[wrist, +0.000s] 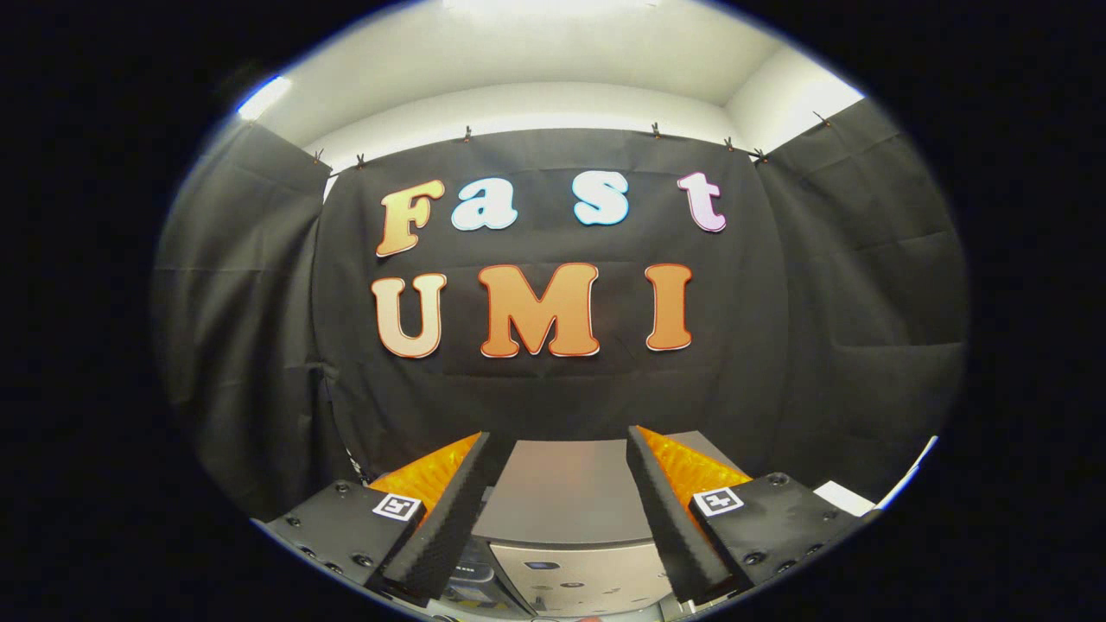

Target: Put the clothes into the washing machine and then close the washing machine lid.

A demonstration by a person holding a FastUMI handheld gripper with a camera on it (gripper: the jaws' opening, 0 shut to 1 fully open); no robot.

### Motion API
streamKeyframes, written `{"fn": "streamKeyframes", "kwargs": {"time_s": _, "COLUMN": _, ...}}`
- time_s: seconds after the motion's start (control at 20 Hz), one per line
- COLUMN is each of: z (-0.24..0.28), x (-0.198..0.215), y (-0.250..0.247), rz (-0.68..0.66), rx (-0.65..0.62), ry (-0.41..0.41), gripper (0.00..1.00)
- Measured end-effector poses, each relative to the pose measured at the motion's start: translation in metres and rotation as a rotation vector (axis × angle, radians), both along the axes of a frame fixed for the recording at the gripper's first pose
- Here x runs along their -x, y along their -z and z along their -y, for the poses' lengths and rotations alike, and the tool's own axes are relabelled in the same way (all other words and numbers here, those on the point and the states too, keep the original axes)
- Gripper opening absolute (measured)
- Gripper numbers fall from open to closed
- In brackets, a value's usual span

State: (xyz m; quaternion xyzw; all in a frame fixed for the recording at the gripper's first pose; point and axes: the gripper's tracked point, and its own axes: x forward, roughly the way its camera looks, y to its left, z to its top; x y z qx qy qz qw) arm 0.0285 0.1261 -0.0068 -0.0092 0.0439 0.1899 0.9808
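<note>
The grey, flat-topped metal washing machine (566, 497) sits below my spread, empty fingers (657, 510), its lid apparently down; no clothes visible, so loading may be ahead or finished.

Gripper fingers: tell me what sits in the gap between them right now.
The gripper is open, holding nothing; between its fingers the gripper view shows the washing machine's grey top.

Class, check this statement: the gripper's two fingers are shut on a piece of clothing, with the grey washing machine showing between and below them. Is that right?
Not quite. In the gripper view the gripper is open: its fingers stand apart with no clothing between them. The rest holds: the grey washing machine shows between and below them.
</note>
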Motion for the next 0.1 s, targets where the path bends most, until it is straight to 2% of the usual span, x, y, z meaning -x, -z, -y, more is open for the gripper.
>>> {"fn": "streamKeyframes", "kwargs": {"time_s": 0.1, "z": 0.023, "x": 0.011, "y": 0.004, "rz": 0.002, "rx": -0.006, "ry": -0.011, "gripper": 0.99}}
